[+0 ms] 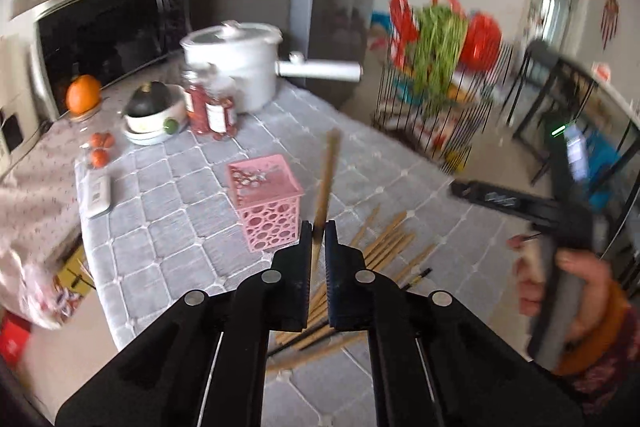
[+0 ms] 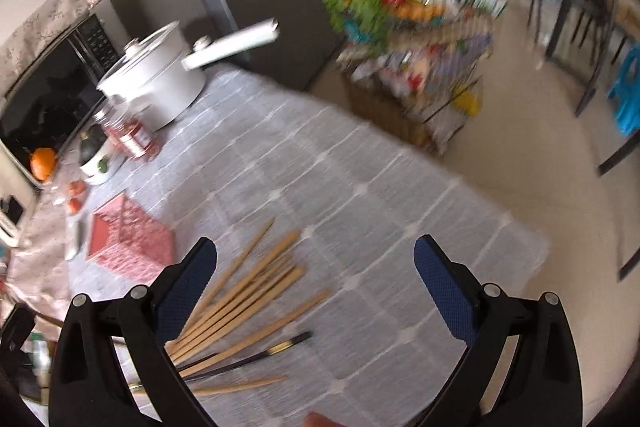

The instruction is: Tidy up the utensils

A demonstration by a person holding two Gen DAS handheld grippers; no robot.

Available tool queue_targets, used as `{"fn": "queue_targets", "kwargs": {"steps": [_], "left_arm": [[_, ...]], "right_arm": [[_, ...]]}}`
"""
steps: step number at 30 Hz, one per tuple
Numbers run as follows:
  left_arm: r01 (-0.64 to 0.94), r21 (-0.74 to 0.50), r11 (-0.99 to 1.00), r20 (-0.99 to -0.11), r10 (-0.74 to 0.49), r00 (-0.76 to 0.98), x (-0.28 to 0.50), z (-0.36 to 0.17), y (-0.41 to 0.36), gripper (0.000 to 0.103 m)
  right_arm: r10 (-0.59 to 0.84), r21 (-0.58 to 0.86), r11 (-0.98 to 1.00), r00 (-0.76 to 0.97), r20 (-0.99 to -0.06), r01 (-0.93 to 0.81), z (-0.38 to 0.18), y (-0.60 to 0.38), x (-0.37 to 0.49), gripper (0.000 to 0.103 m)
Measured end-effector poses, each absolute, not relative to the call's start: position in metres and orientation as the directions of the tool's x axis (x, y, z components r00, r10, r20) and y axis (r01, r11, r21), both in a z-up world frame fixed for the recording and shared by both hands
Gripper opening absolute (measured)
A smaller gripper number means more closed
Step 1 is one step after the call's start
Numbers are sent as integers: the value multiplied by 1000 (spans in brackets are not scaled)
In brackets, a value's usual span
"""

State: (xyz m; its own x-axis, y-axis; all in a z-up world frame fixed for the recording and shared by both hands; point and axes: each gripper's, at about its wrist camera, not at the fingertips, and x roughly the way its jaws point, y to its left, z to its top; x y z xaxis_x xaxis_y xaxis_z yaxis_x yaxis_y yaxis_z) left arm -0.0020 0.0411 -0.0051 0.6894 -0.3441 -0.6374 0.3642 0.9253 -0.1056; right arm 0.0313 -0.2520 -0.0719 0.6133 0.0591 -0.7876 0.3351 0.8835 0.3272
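Observation:
My left gripper [image 1: 319, 231] is shut on a wooden chopstick [image 1: 327, 183] that sticks up and forward, just right of the pink perforated holder [image 1: 267, 201]. Several wooden chopsticks and a black one lie in a loose pile [image 1: 384, 247] on the grey quilted tablecloth [image 1: 192, 195]. My right gripper [image 2: 315, 253] is open and empty above the same pile [image 2: 248, 291]; the pink holder [image 2: 128, 241] is to its left. The right gripper also shows in the left wrist view [image 1: 520, 203], held in a hand at the right.
A white pot [image 1: 236, 61] with a long handle, red jars [image 1: 210, 107], a bowl with a squash [image 1: 154, 113], an orange [image 1: 83, 93] and a microwave [image 1: 108, 27] stand at the table's back. A wire rack [image 1: 436, 95] with greens and bags stands on the floor beyond the table edge.

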Motion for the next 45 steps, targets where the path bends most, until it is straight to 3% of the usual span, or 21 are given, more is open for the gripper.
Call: {"fn": "queue_targets", "kwargs": {"steps": [3, 5, 7, 10, 18, 22, 23, 25, 31, 45], "left_arm": [[365, -144, 920, -585, -377, 718, -17, 13, 61, 5], [368, -173, 914, -543, -400, 738, -23, 25, 72, 5], [364, -196, 910, -508, -412, 756, -29, 32, 83, 5], [353, -231, 907, -471, -421, 775, -32, 38, 99, 5], [345, -298, 890, -416, -447, 792, -29, 49, 127, 5], [337, -321, 885, -418, -452, 788, -24, 46, 135, 5], [329, -324, 887, -424, -447, 788, -23, 45, 136, 5], [314, -327, 891, -431, -437, 790, -22, 43, 139, 5], [283, -353, 892, -428, -423, 799, -21, 43, 148, 5], [219, -427, 877, -363, -388, 847, 1, 69, 135, 5]], "right_arm": [[311, 546, 757, 539, -783, 358, -100, -250, 45, 96], [358, 574, 722, 502, -787, 385, -111, -240, 54, 96], [326, 528, 756, 477, -816, 387, -114, -224, 66, 94], [306, 465, 795, 404, -862, 390, -125, -199, 92, 79], [222, 327, 832, 273, -936, 448, -152, -172, 153, 64], [117, 208, 873, 225, -967, 441, -163, -155, 168, 46], [68, 152, 892, 207, -976, 425, -165, -148, 171, 22], [34, 137, 888, 233, -972, 440, -165, -147, 169, 14], [136, 314, 818, 368, -920, 482, -148, -168, 145, 11], [160, 429, 873, 695, -701, 232, 33, -198, 52, 6]]}}
